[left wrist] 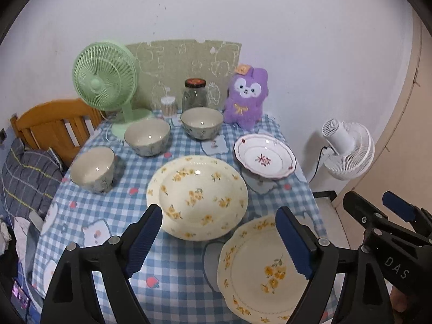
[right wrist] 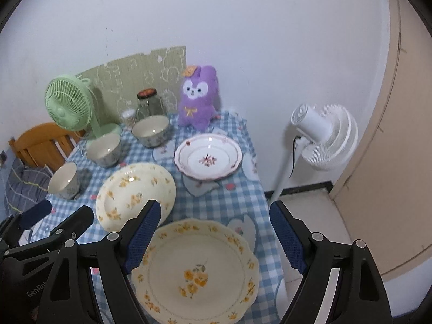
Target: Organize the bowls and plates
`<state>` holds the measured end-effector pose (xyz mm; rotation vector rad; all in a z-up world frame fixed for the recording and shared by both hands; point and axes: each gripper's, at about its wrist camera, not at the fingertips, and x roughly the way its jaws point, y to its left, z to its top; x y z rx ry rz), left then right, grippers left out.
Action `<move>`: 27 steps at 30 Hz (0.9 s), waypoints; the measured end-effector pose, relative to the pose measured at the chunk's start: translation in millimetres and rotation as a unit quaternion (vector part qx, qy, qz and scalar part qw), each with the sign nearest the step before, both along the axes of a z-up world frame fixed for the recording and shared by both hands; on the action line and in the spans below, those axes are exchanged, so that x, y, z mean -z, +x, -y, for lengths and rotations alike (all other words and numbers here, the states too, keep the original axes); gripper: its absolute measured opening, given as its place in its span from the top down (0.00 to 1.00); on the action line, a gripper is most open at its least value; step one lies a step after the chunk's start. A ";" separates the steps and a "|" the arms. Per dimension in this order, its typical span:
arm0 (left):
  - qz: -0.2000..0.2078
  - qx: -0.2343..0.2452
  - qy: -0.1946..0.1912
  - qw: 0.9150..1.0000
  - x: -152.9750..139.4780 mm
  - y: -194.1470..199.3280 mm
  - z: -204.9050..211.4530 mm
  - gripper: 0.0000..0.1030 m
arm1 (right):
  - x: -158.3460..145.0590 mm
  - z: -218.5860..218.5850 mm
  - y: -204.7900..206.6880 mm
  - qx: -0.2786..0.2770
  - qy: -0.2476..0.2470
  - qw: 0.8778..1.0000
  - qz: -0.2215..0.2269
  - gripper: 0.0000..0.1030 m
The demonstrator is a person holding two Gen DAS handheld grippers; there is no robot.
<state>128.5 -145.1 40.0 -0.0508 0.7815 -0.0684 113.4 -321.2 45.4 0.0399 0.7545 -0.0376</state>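
Blue checked tablecloth (left wrist: 186, 283) — white wall (left wrist: 243, 13), beige door (right wrist: 405, 108).

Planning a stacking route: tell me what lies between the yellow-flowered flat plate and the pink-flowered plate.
Only bare checked tablecloth; in the right wrist view, nothing sits between flat plate and pink-flowered plate.

Table (left wrist: 89, 216): holds all the dishes.
Back row: desk fan (left wrist: 105, 81) at left, cotton swab jar (left wrist: 168, 105) and glass jar (left wrist: 195, 94) in the middle, plush toy (left wrist: 247, 97) at right.
Bowls: far bowl (left wrist: 201, 121) before the glass jar; middle bowl (left wrist: 147, 136) to its left; near bowl (left wrist: 93, 167) left again, at the table's edge.
Plates: deep plate (left wrist: 197, 194) in the centre; small plate (left wrist: 264, 156) right of it; flat plate (left wrist: 259, 270) nearest.
Floor fan (left wrist: 348, 148): right of the table, apart from it.
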 end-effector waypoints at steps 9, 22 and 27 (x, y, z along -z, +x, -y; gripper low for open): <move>0.010 -0.030 0.010 0.999 -22.4 9.6 -7.9 0.13 | -23.4 -5.0 16.4 -0.031 0.011 0.999 0.005 0.17; -0.016 -0.022 0.022 0.999 -24.0 50.5 -26.4 0.16 | -21.9 -24.6 54.3 -0.040 0.053 0.998 -0.019 0.18; -0.023 -0.014 0.024 0.999 -17.7 71.2 -35.1 0.16 | -18.1 -36.0 74.1 -0.033 0.047 0.998 -0.022 0.25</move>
